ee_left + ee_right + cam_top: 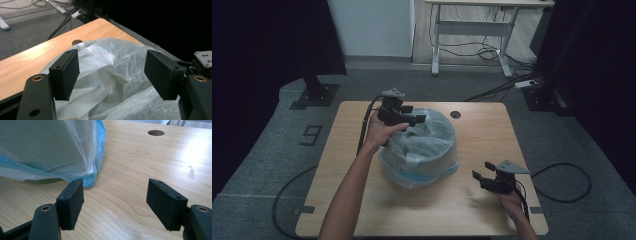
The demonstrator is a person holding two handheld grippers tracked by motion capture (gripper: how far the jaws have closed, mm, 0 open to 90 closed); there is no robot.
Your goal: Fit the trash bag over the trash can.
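Note:
A round bin lined with a clear and blue plastic bag (419, 150) stands in the middle of the wooden table (477, 130). My left gripper (414, 119) hovers over the bag's far left rim, jaws open. In the left gripper view the crumpled bag (112, 72) lies beyond and between the open pads (65, 75), untouched. My right gripper (479, 179) rests low at the table's front right, open and apart from the bin. In the right gripper view the bag-covered bin (50, 150) stands at the upper left, just past the left pad (71, 203), and bare wood lies between the jaws.
A round cable hole (455, 114) is in the table behind the bin. Cables trail from both grippers over the grey carpet. A desk frame (472, 30) with loose cables stands at the back. Dark curtains close both sides.

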